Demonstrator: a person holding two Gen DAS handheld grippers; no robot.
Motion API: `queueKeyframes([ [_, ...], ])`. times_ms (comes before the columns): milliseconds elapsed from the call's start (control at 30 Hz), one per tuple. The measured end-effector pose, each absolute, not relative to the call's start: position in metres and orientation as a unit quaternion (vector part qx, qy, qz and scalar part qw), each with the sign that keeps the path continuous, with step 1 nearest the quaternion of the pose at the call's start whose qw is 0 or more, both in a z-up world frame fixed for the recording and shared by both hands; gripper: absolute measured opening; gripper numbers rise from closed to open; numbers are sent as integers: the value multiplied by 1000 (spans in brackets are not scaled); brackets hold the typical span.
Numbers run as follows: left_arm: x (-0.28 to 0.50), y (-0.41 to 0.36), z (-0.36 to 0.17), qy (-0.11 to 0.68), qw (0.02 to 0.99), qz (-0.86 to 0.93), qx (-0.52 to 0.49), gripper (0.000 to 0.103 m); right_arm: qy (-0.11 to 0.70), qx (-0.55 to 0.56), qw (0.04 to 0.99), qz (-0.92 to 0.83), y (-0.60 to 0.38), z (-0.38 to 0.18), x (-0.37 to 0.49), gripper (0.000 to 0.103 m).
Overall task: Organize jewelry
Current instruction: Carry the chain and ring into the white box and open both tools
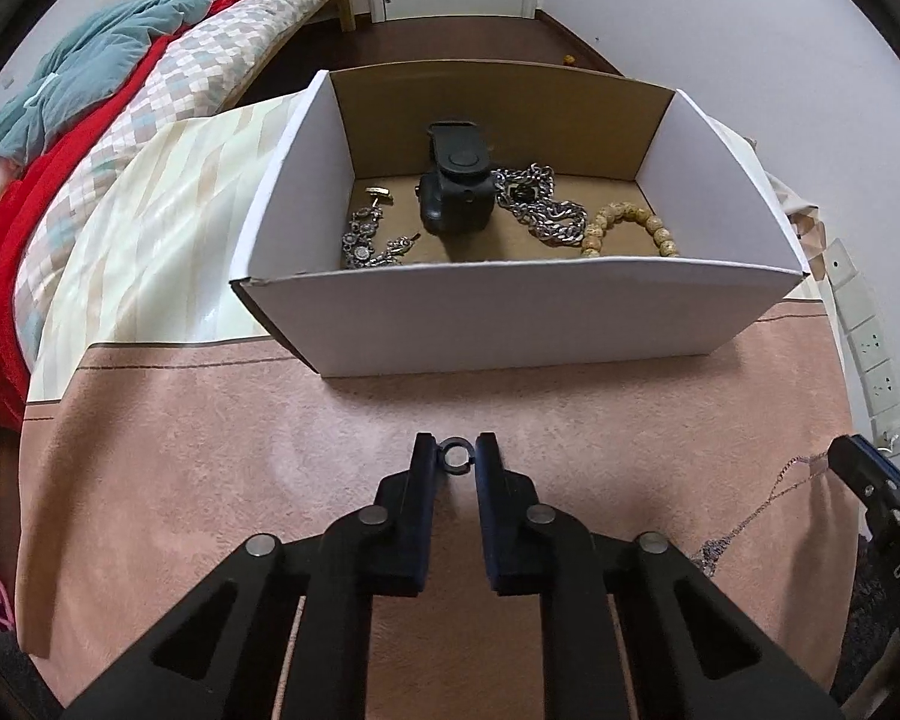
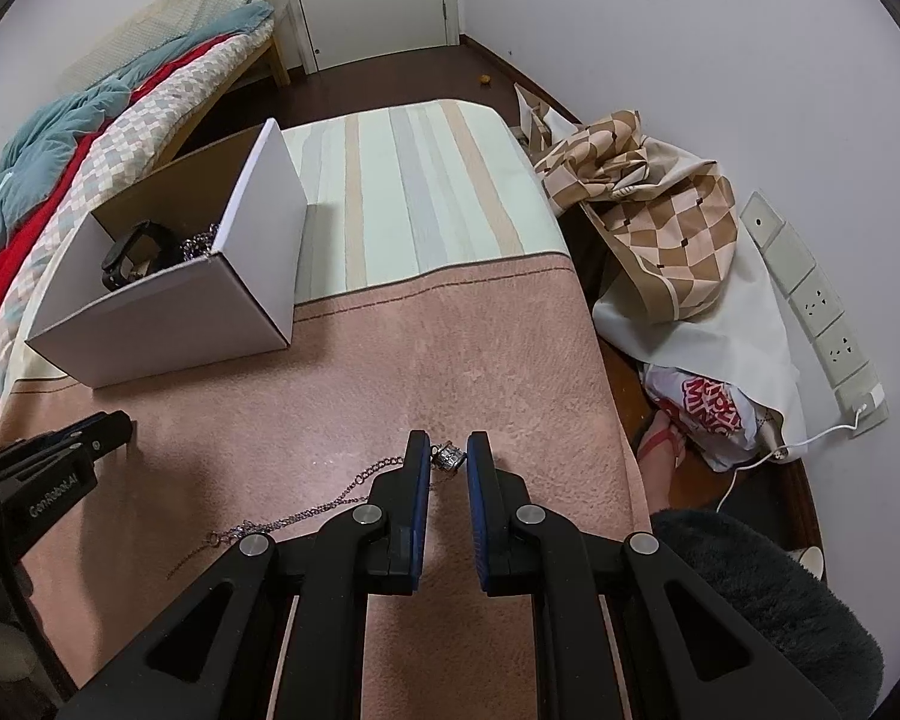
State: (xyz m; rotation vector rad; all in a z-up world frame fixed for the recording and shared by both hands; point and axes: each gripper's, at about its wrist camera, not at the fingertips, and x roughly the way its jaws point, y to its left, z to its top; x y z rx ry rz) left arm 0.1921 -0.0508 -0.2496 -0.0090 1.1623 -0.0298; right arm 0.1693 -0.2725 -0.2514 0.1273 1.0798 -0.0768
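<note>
Left gripper pinches a small ring; right gripper pinches the necklace pendant. The thin chain could snag the worktop's pink cloth; the ring could slip out.

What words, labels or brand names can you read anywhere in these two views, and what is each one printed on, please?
"DAS" – white letters on the right gripper's black body, at the left wrist view's right edge; possibly part of a longer word.
"GenRobot.AI" – white letters on the left gripper's black body; first letters blurred, so uncertain.
Red lettering on the white plastic bag – upside down and crumpled, not readable.
</note>
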Motion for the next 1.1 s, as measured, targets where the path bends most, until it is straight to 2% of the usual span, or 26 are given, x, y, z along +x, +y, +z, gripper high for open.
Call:
queueKeyframes([
  [300, 175, -51, -212, 527, 849, -43, -17, 10, 480, 70, 874, -7, -263, -206, 166, 13],
  [533, 179, -33, -152, 495, 866, -61, -38, 10, 435, 64, 898, 32, -254, -138, 170, 13],
  [867, 216, 0, -108, 472, 877, -60, -67, 10, 365, 37, 926, 87, -223, -37, 212, 13],
  [1000, 231, 9, -114, 482, 871, -55, -82, 10, 371, 23, 923, 102, -205, -35, 240, 13],
  [1100, 242, 11, -127, 499, 860, -57, -88, 10, 393, 18, 913, 111, -194, -54, 261, 13],
])
